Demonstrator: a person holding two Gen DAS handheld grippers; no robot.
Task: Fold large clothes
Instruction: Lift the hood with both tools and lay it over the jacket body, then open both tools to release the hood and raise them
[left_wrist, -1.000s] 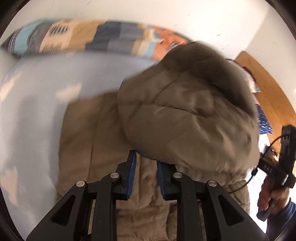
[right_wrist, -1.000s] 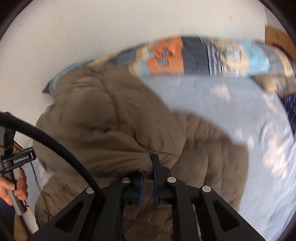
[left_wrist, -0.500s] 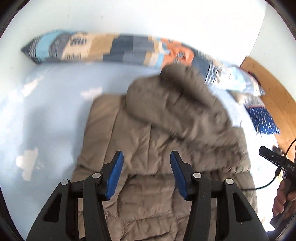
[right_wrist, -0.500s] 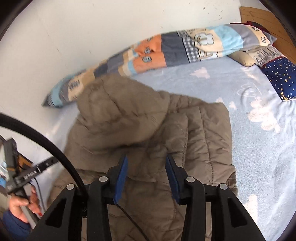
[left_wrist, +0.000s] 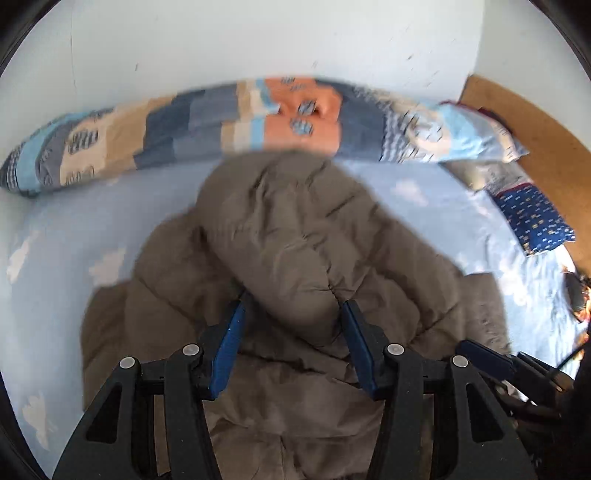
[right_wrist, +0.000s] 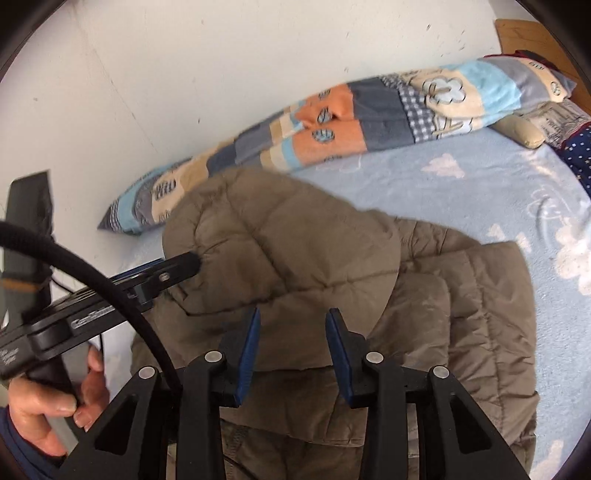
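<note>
A brown quilted jacket (left_wrist: 295, 258) lies spread on the light blue cloud-print sheet (left_wrist: 66, 229), its upper part folded over toward the near side. The left gripper (left_wrist: 293, 325) is spread wide, with a rounded fold of the jacket bulging between its blue pads, which do not pinch it. The right gripper (right_wrist: 291, 339) is likewise parted above the folded layer's near edge. A long patchwork pillow (right_wrist: 332, 122) lies along the far wall. The left view is motion-blurred, the jacket's near hem is cut off, and the gripper bodies hide the fabric beneath them.
</note>
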